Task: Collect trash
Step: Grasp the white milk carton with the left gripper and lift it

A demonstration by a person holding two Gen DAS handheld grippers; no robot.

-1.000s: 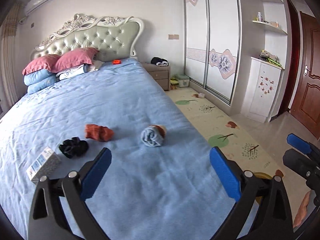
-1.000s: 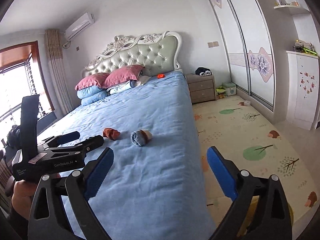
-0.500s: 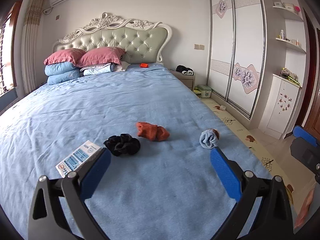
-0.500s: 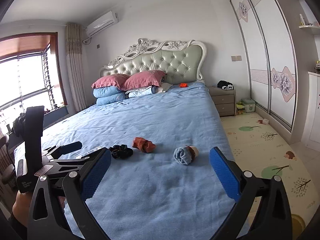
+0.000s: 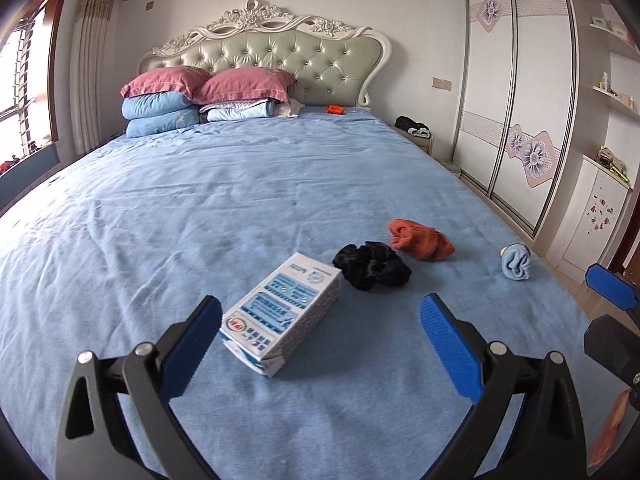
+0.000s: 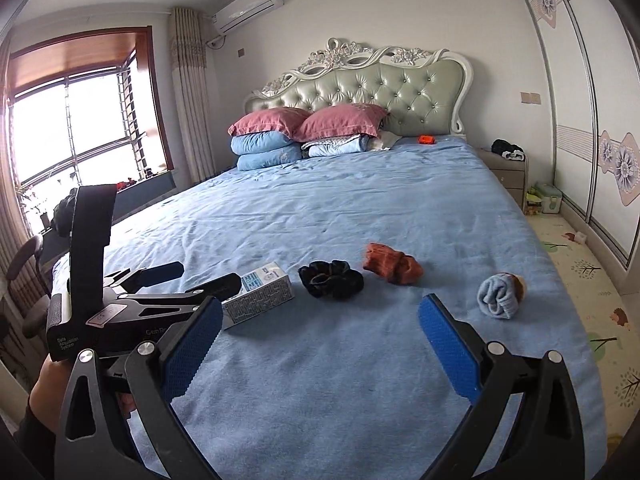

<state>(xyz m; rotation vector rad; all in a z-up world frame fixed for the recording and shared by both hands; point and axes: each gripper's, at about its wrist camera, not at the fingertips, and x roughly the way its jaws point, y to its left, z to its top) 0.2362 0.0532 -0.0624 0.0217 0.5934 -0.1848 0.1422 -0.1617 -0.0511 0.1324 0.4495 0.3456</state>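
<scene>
My left gripper [image 5: 320, 336] is wide apart over the white and blue box [image 5: 281, 314] on the blue bed [image 5: 240, 200]. My right gripper [image 6: 320, 334] is apart too, holding nothing. A black scrunchie [image 5: 371, 265] lies just right of the box.

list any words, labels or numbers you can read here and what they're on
"Data Acquisition System": white print on the body of the left hand-held gripper, seen from the right wrist view.
"Gen Ro...": on the same body, the rest hidden behind a blue finger.
White and blue box: blue print and a round red and yellow logo on top, too small and distorted to read.
Pink sticker on the gripper body: too blurred to read.
</scene>
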